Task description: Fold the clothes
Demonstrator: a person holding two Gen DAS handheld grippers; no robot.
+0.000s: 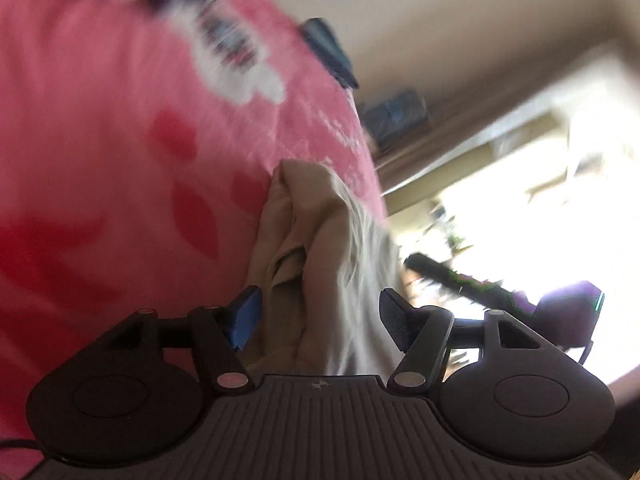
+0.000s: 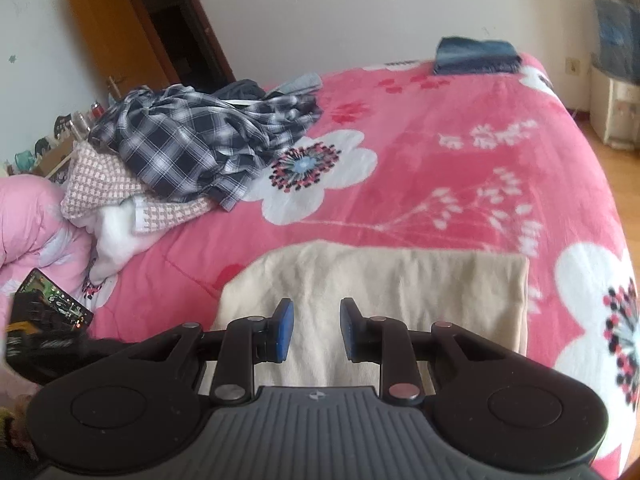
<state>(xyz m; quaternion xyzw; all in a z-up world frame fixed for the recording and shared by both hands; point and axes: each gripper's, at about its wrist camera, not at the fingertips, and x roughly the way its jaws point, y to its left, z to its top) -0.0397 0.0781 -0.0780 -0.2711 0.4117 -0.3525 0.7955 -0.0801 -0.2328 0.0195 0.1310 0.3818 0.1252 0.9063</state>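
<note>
Left tool (image 1: pixel 320 320): jaws apart, bunched beige garment (image 1: pixel 304 240) between, contact blurred.
Right tool (image 2: pixel 316 330): part-open over beige garment, gripping nothing.
Bed (image 2: pixel 460 160): far edge cut off.

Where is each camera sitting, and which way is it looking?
Left wrist: sits on the left gripper, looking along its open fingers at bunched beige cloth between them, the pink blanket and a bright window; picture blurred.
Right wrist: sits on the right gripper, looking down across the bed at the flat beige cloth, the plaid shirt pile and folded jeans.
Shared: the beige cloth, pink blanket and jeans. No hand shows.
</note>
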